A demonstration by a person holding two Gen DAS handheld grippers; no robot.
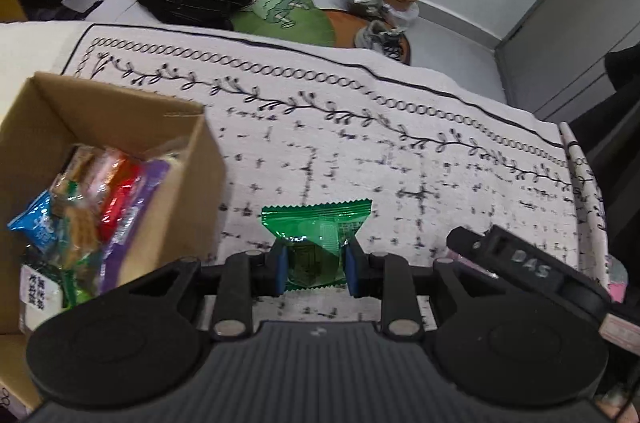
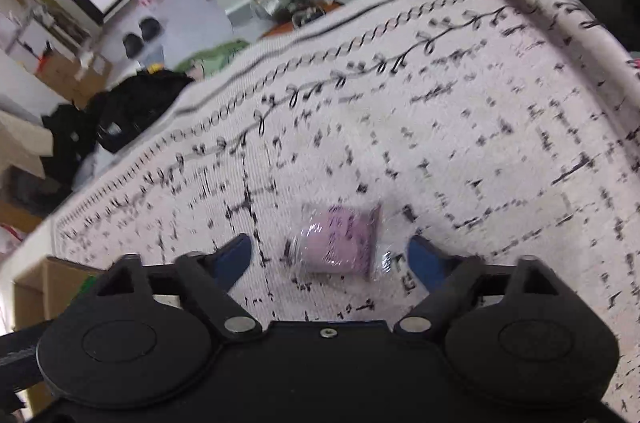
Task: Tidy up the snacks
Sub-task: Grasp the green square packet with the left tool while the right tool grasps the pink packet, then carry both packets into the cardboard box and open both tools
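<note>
Surface: white patterned cloth (image 1: pixel 360 151) over the table, floor clutter beyond its far edge.
Left gripper (image 1: pixel 315 269): fingers (image 1: pixel 279 269) drawn close, blue pads pressing both sides of a green snack packet (image 1: pixel 316 239), whose top flares out above them.
Box (image 1: pixel 168 159): cardboard, just left of the left gripper, holding several wrapped snacks (image 1: pixel 80 207).
Right gripper (image 2: pixel 334 263): fingers (image 2: pixel 234 259) spread wide, touching nothing.
Purple snack packet (image 2: pixel 340 243): lying on the cloth between the right fingers, blurred.
</note>
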